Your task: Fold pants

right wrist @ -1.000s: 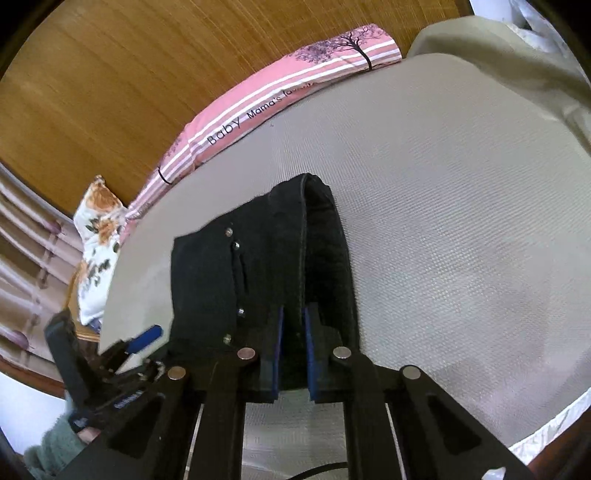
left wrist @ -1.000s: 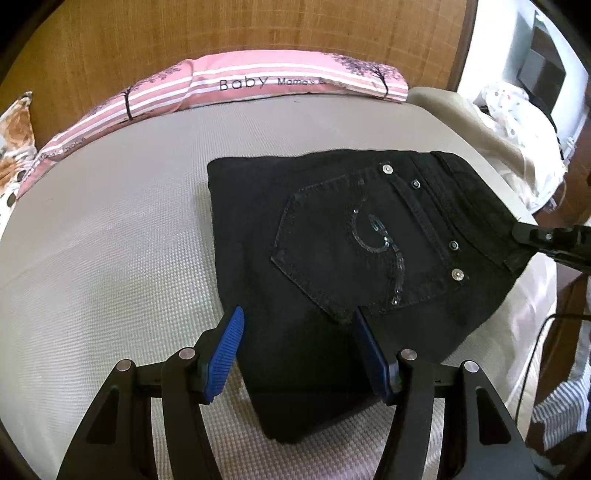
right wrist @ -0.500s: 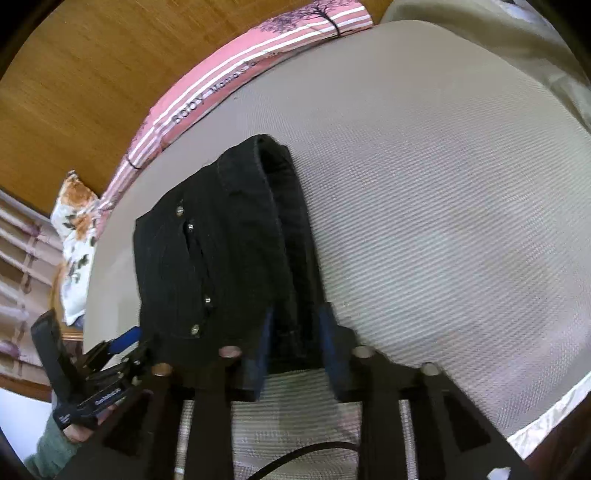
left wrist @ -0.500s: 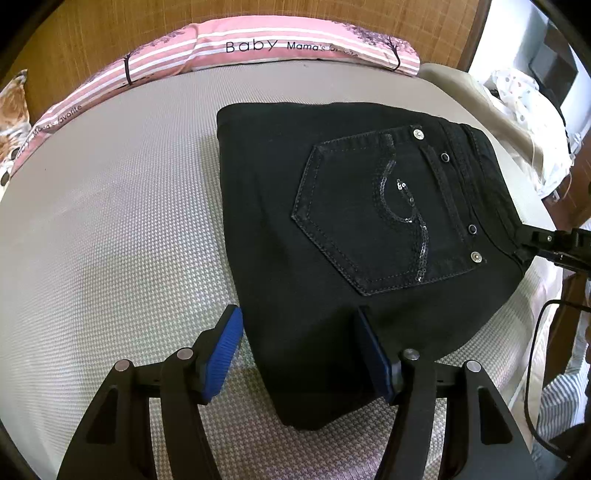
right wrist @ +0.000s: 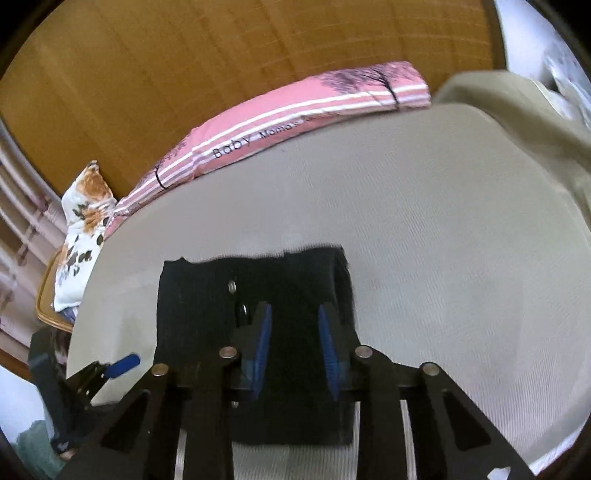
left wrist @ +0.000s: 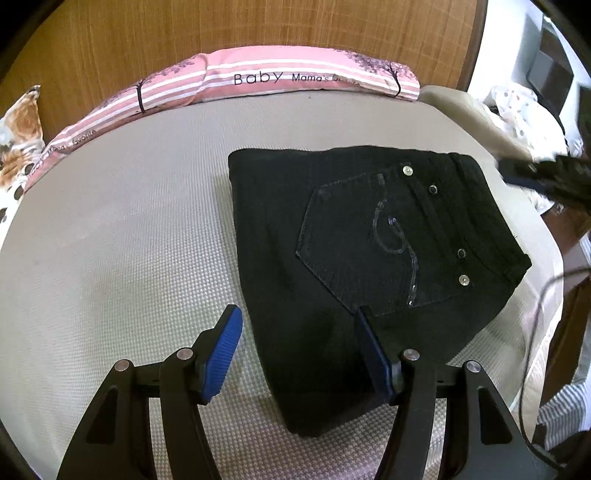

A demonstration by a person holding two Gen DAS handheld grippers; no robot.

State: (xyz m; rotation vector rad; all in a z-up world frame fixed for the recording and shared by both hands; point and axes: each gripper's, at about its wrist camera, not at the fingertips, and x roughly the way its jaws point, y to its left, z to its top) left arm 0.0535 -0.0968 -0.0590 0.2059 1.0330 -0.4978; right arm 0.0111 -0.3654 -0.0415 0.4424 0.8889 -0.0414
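Left wrist view first: my left gripper [left wrist: 297,345] is spread wide with nothing pinched. One blue pad sits over the bare grey mattress [left wrist: 110,240], the other over the near part of the black pants [left wrist: 351,266], and the near left edge of the fabric runs through the gap without either pad pressing on it. The pants are folded into a compact block lying flat on the mattress toward its right side, back pocket with the sparkly swirl facing up, waistband and rivets on the right. A pink striped "Baby" pillow [left wrist: 280,79] runs along the wooden headboard [left wrist: 258,29] behind. My right gripper [left wrist: 546,177] shows up as a blur off the pants' far right corner.

Right wrist view: pretty smeary here. My right gripper [right wrist: 295,349] has a moderate gap that's just been narrowing after popping apart, and the pants [right wrist: 195,306] lie under and between the blue pads, but the pads aren't squeezing anything, so it's let go. The left gripper [right wrist: 114,365] pokes in at lower left, beside the pants' edge. A floral cushion [right wrist: 81,221] sits at the mattress's far left corner.
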